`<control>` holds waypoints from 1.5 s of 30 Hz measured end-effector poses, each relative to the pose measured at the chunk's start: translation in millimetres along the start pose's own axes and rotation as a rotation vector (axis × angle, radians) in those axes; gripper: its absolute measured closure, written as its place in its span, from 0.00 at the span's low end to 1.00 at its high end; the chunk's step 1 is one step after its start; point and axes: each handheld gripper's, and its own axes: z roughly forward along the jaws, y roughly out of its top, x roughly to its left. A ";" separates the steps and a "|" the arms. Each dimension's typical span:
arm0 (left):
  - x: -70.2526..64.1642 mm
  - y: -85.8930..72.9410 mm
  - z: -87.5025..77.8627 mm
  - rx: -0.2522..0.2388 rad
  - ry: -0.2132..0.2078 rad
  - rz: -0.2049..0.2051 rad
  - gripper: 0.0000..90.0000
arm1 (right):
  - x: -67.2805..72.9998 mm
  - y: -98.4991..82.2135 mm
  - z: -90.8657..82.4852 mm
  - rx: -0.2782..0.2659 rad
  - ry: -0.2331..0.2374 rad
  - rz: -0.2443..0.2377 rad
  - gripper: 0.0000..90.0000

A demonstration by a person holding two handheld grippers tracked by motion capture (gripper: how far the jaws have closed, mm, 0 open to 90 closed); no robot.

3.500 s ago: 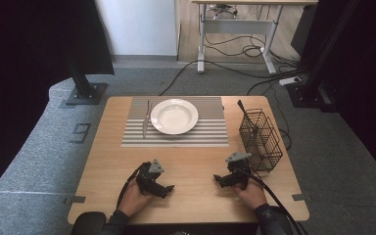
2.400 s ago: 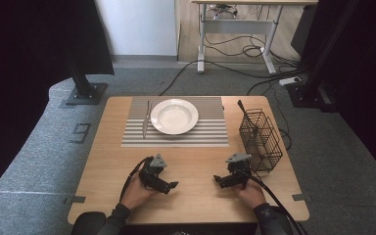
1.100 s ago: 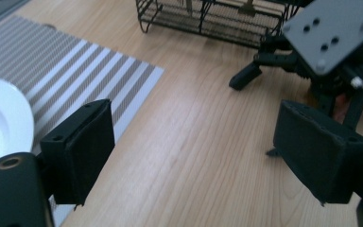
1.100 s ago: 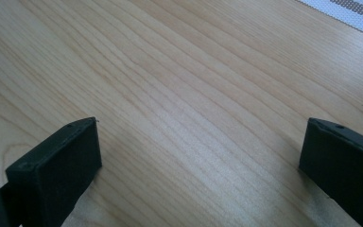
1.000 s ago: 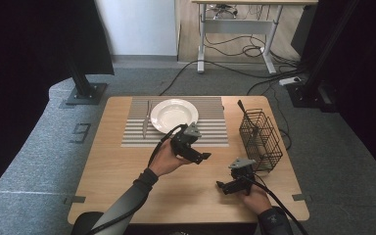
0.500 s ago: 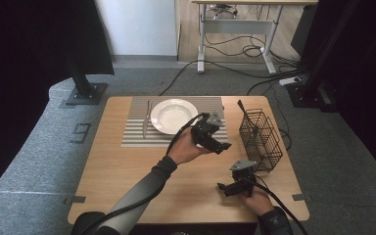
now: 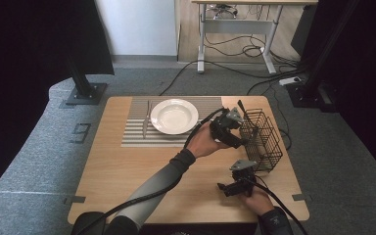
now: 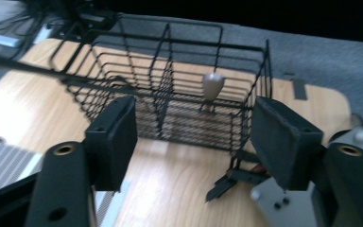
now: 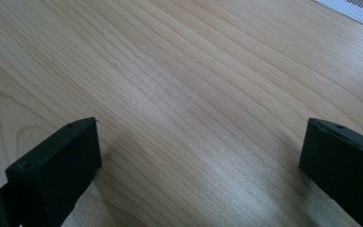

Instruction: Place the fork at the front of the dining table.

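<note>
Over on the right half of the bench [image 7: 127, 171] I have my left tool [image 7: 240, 134] up against the near-left side of the black wire basket [image 7: 262, 139], which stands near the bench's right edge. Its jaws have just been closing and now stand partly spread with nothing between the pads; in the left gripper view the basket [image 8: 170, 94] sits just beyond the tool [image 8: 194, 137], framed between the two pads. A wire divider splits the basket into compartments, and a grey spoon bowl [image 8: 212, 85] pokes up inside the right-hand one, close to the basket's wall. A thin black handle [image 7: 241, 108] sticks up at the basket's far-left corner, and the mesh walls stand between my pads and whatever is inside.

My right tool [image 7: 230, 187] rests low on the near right of the bench, just in front of the basket, with its jaws spread wide over bare wood and nothing between them; the right gripper view shows the tool [image 9: 198, 161] above the grain, with a corner of the striped placemat [image 9: 354, 7] at the top edge.

Farther left, well apart from the basket, the placemat [image 7: 137, 137] carries a white plate [image 7: 174, 116], and a knife [image 7: 146, 120] lies just to the plate's left. Cables [image 7: 225, 49] trail across the grey floor beyond the far edge of the bench.
</note>
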 end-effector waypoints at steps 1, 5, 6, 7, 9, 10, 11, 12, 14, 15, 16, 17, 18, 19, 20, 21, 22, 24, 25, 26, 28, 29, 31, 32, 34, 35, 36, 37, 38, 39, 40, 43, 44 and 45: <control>-1.1 2.7 6.2 0.004 -0.013 -0.001 0.42 | 0.0 -0.1 0.2 -0.001 -0.001 -0.001 0.00; -2.9 6.4 15.6 0.014 -0.031 0.004 0.47 | -0.2 0.0 0.2 -0.002 0.000 -0.003 0.00; -3.4 7.3 18.4 0.015 -0.038 0.001 0.47 | -0.2 0.0 0.2 -0.002 0.000 -0.003 0.00; -4.0 8.1 21.1 0.022 -0.041 0.000 0.49 | 0.0 0.0 0.2 -0.002 0.001 -0.001 0.00; -5.8 10.2 28.9 0.042 -0.051 -0.007 0.56 | -0.3 0.0 0.3 -0.002 0.002 -0.005 0.00; -5.8 10.2 28.9 0.042 -0.051 -0.007 0.57 | -0.3 0.0 0.3 -0.002 0.002 -0.005 0.00; -6.1 10.7 31.0 0.044 -0.055 -0.010 0.57 | -0.9 -0.1 0.5 -0.005 0.003 -0.011 0.00; -6.5 11.3 32.7 0.048 -0.059 -0.015 0.59 | -0.7 -0.1 0.4 -0.004 0.004 -0.010 0.00; -7.8 12.3 35.1 0.055 -0.058 -0.022 0.67 | -0.8 0.0 0.4 -0.004 0.004 -0.010 0.00; -8.7 12.7 35.9 0.063 -0.055 -0.019 0.78 | -0.9 0.0 0.4 -0.004 0.004 -0.012 0.00; -8.7 12.7 35.9 0.063 -0.055 -0.019 0.83 | -0.9 0.0 0.4 -0.004 0.004 -0.012 0.00; -9.2 12.8 35.5 0.061 -0.059 -0.024 0.85 | -1.2 -0.1 0.4 -0.003 0.004 -0.015 0.00; -9.2 12.8 35.5 0.061 -0.059 -0.024 0.86 | -1.2 -0.1 0.4 -0.003 0.004 -0.015 0.00; -10.1 13.3 34.7 0.065 -0.055 -0.023 0.86 | -1.2 0.0 0.4 -0.003 0.005 -0.015 0.00; -10.1 13.3 34.7 0.065 -0.055 -0.023 0.86 | -1.2 0.0 0.4 -0.003 0.005 -0.015 0.00; -10.5 13.5 34.0 0.062 -0.055 -0.018 0.86 | -1.2 0.0 0.4 -0.003 0.005 -0.015 0.00; -10.7 14.1 32.9 0.058 -0.057 -0.019 0.86 | -1.0 0.1 0.5 -0.004 0.005 -0.012 0.00; -11.0 15.8 29.7 0.049 -0.059 -0.014 0.86 | -0.6 0.1 0.4 -0.002 0.006 -0.007 0.00; -11.2 17.1 27.5 0.048 -0.057 -0.010 0.86 | -0.3 0.2 0.4 -0.001 0.006 -0.003 0.00; -11.4 18.4 25.2 0.044 -0.054 -0.004 0.87 | -0.3 0.2 0.4 -0.002 0.006 -0.004 0.00; -11.4 23.4 15.7 0.036 -0.039 0.015 0.87 | -0.2 0.3 0.2 -0.001 0.007 -0.001 0.00; -11.4 23.4 15.7 0.036 -0.039 0.015 0.87 | -0.2 0.3 0.2 -0.001 0.007 -0.001 0.00; -10.4 26.6 8.0 0.022 -0.035 0.019 0.87 | -0.3 0.2 0.2 -0.001 0.006 -0.002 0.00; -9.8 28.2 3.8 0.015 -0.032 0.019 0.87 | -0.3 0.2 0.2 0.000 0.006 -0.002 0.00; -8.4 31.1 -5.2 0.003 -0.026 0.021 0.87 | -0.2 0.3 0.1 0.000 0.006 -0.002 0.00; -7.9 32.3 -9.5 -0.004 -0.025 0.020 0.87 | -0.2 0.3 0.1 0.000 0.006 -0.001 0.00; -7.2 33.4 -13.6 -0.011 -0.024 0.018 0.87 | -0.3 0.2 0.2 0.000 0.006 -0.003 0.00; -5.8 35.5 -21.8 -0.023 -0.023 0.015 0.87 | -0.2 0.3 0.2 0.000 0.007 -0.002 0.00; -5.8 35.5 -21.8 -0.023 -0.023 0.015 0.87 | -0.3 0.3 0.2 0.000 0.007 -0.002 0.00; -5.3 36.6 -25.8 -0.027 -0.022 0.014 0.87 | -0.3 0.3 0.2 0.000 0.007 -0.002 0.00; -4.9 37.5 -29.9 -0.033 -0.021 0.014 0.87 | -0.2 0.3 0.2 0.000 0.007 -0.002 0.00; -4.1 39.9 -43.4 -0.045 -0.010 0.022 0.87 | -0.4 0.3 0.1 0.000 0.007 -0.003 0.00; -3.9 40.4 -48.0 -0.049 -0.007 0.022 0.87 | -0.3 0.4 0.1 0.000 0.008 -0.003 0.00; -3.5 40.7 -52.8 -0.052 -0.004 0.023 0.87 | -0.4 0.4 0.2 -0.001 0.008 -0.004 0.00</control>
